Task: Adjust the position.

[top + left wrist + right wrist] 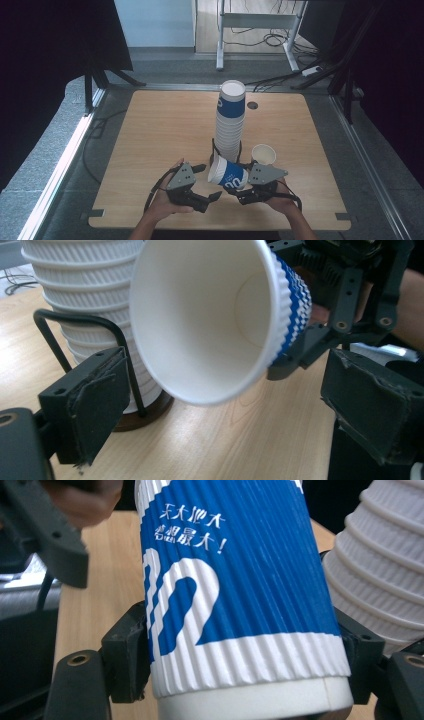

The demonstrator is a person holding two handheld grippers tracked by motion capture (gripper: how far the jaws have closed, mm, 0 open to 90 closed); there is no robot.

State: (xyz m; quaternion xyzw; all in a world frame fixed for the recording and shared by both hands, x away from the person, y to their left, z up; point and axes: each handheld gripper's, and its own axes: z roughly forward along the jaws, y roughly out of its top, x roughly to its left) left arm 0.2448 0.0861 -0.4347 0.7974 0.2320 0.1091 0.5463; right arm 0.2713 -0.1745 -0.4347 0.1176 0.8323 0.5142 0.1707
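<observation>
Blue-and-white cup point(228, 173): one, tipped sideways just in front of the stack, printed with a large "00" and Chinese characters.
Stack point(230, 120): one, many nested cups, upright in a wire holder on the surface point(165, 130).
Plain cup point(263, 153): one, right of the stack.
Right gripper point(240, 680): jaws clamping the blue-and-white cup.
Left gripper point(220, 405): jaws apart at the cup's mouth, gripping nothing.

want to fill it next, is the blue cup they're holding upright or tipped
Tipped: the blue cup lies sideways in the right tongs, its empty mouth facing the left tongs.
</observation>
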